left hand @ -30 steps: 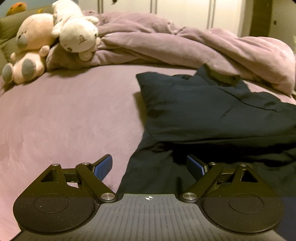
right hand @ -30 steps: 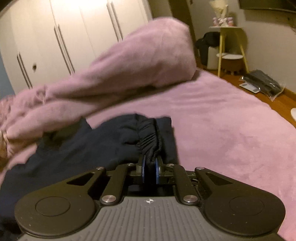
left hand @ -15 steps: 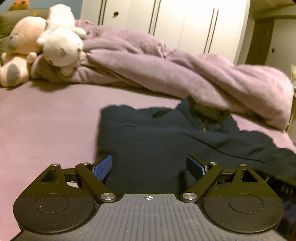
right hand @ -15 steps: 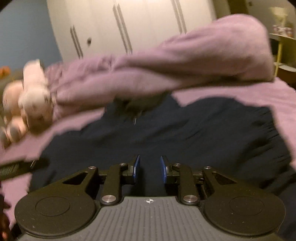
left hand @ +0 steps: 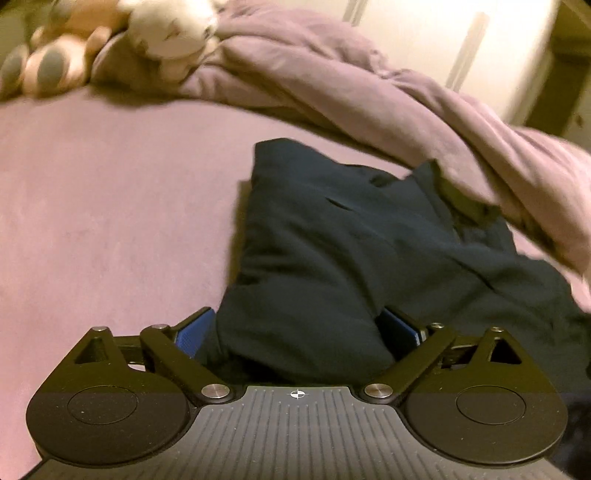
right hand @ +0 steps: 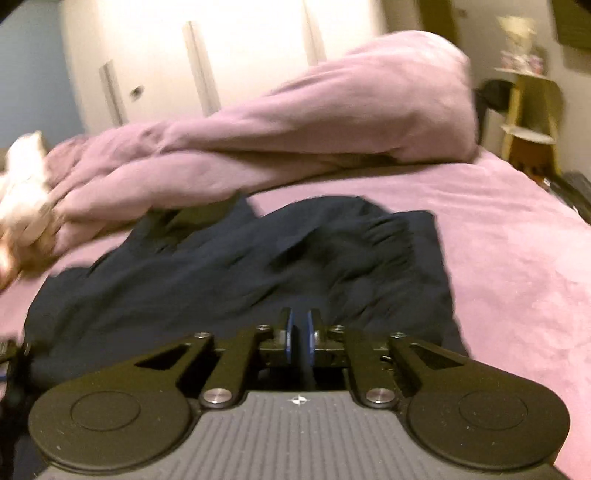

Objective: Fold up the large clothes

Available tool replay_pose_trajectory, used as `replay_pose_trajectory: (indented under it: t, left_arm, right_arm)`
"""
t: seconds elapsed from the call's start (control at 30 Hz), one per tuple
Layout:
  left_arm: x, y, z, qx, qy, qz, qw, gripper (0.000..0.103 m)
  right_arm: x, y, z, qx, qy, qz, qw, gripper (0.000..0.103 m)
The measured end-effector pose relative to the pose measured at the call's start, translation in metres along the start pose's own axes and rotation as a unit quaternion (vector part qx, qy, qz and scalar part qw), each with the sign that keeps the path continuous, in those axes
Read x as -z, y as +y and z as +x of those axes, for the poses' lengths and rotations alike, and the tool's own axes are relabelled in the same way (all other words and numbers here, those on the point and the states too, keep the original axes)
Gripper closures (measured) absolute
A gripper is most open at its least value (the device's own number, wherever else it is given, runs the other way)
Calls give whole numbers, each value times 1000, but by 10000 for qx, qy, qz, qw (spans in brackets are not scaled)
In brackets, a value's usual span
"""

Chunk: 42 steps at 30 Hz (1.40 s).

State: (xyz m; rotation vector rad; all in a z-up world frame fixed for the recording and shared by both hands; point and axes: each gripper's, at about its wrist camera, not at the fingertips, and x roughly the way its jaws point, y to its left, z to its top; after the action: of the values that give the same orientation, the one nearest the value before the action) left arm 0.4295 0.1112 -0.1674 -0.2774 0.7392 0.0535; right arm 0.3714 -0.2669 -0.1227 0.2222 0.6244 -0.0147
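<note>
A dark navy garment (left hand: pixel 354 251) lies crumpled on the pink bed; it also shows in the right wrist view (right hand: pixel 236 269). My left gripper (left hand: pixel 297 328) is open, its jaws wide apart around a thick fold of the garment's near edge. My right gripper (right hand: pixel 300 334) is shut on a fold of the same dark fabric, near the garment's right side with its gathered waistband (right hand: pixel 391 236).
A bunched pink duvet (left hand: pixel 388 92) (right hand: pixel 295 136) lies just behind the garment. Plush toys (left hand: pixel 110 33) sit at the far left of the bed (left hand: pixel 110 203). White wardrobe doors (right hand: pixel 221 55) stand behind. A yellow side table (right hand: pixel 532 110) stands right of the bed.
My left gripper has moved down and forward so the garment's edge sits between its open jaws. My right gripper was open half a second ago and has shut on the fabric.
</note>
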Motion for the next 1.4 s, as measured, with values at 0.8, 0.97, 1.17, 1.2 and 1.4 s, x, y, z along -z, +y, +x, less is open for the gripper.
replay_pose_trajectory:
  t: [0.8,0.97,1.17,1.2,1.4]
  left_arm:
    - [86,83,-173,831,878,893,9886,2]
    - [144,119,-220,464,1274,625,9888,2]
    - [168,146,-248,251,1240,316,9915,2]
    - [168,148,-248,357,1293,262,9906,2]
    - [167,147,-242,678,1645,215,9838,29]
  right_arm:
    - [112,-71,-200,404,1082,484,9921,48]
    - [167,-99,-259,79,1485,922,9846,37]
    - [187,-110,-269,-133,1649,1097,9801,33]
    - [188,-109,-269,-126,1645,1112,9800,33]
    - [185,-108,-265,-186,1797,1302,9749,53]
